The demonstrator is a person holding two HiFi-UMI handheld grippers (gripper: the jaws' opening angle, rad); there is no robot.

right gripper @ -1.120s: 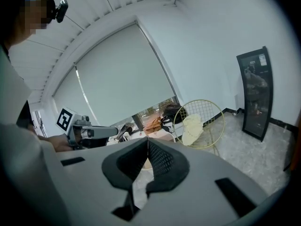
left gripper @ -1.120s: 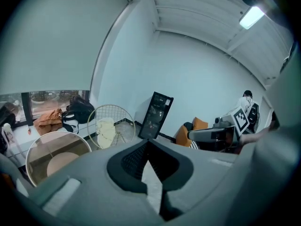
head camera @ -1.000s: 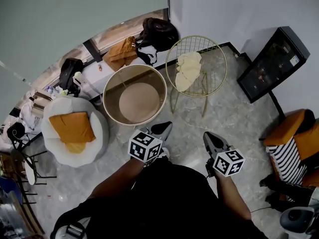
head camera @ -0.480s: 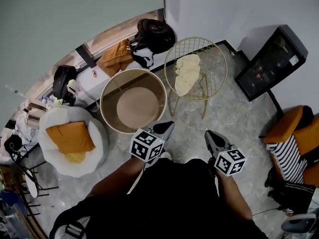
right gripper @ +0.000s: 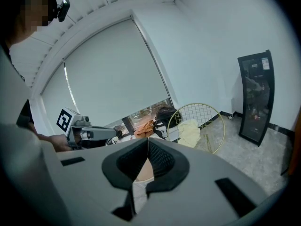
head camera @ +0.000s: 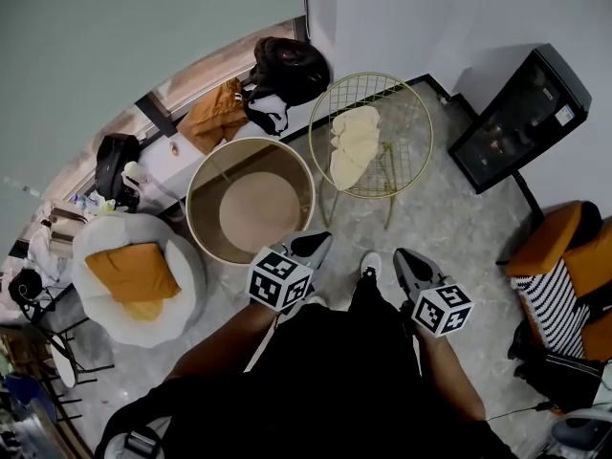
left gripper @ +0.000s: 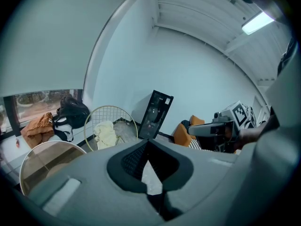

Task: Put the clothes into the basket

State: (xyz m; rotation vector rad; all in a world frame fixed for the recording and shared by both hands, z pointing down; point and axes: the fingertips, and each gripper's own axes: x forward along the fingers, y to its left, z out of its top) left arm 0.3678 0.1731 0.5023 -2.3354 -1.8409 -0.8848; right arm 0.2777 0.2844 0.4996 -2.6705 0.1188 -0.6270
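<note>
Stands on a marble floor point(head camera: 459, 223), a step nearer the room's corner than a second ago, with everything ahead shifted down and left in the head view. Meets the black cabinet point(head camera: 521, 118) by the right wall at much the same spot as before. Brings the round beige basket point(head camera: 258, 210) lower in that view than earlier, near rim now just ahead of the left gripper point(head camera: 314, 247), inside bare. Keeps the gold wire chair point(head camera: 409, 122) just to the basket's right, likewise a little lower in view. Leaves the task's pieces where they lay: a cream cloth point(head camera: 352, 144) draped over the chair's seat, an orange garment point(head camera: 212, 115) on the window ledge point(head camera: 182, 153) behind the basket, next to a black bag point(head camera: 287, 65); none in the basket yet. Reveals a white shoe point(head camera: 370, 265) on the floor between the two grippers, absent from the head view a second ago.

Holds both grippers low in front of the body, side by side and well apart, each tipped slightly downward, placed in the view much as before. Aims the left gripper toward the basket's near rim. Aims the right gripper point(head camera: 409, 261) toward bare floor below the chair. Keeps both pairs of jaws closed tip to tip, pads meeting, nothing caught between them. Catches the opposite gripper off to the side in each gripper view, with chair and cream cloth beyond the closed tips.
</note>
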